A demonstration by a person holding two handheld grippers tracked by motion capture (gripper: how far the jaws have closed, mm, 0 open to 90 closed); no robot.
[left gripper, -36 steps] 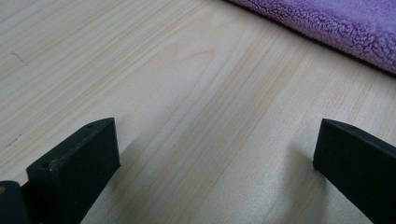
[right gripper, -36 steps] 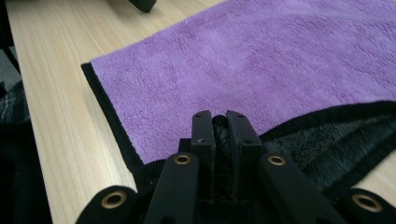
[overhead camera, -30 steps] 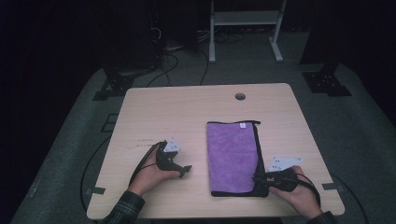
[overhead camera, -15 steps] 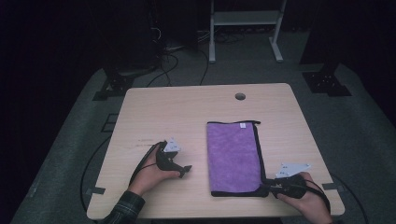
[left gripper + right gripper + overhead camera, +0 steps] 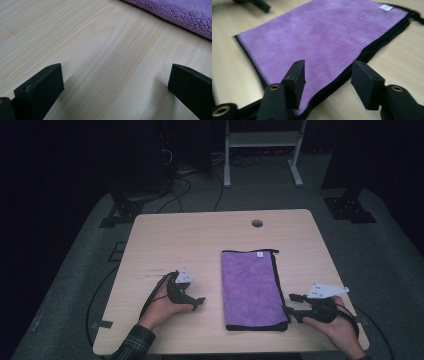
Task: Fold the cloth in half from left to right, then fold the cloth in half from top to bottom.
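Since a second ago the right gripper [image 5: 294, 306] has drawn back off the purple towel's [image 5: 252, 287] near right corner toward the table [image 5: 200, 235] edge, its jaws just opening, nothing pinched between them; the left gripper [image 5: 199, 302] has kept its place left of the towel, jaws spread wide over bare wood. One pale wooden table with one round hole [image 5: 257, 223] stands on grey carpet in a dark room, one white stand [image 5: 262, 145] behind; one folded towel lies flat right of centre; two grippers.
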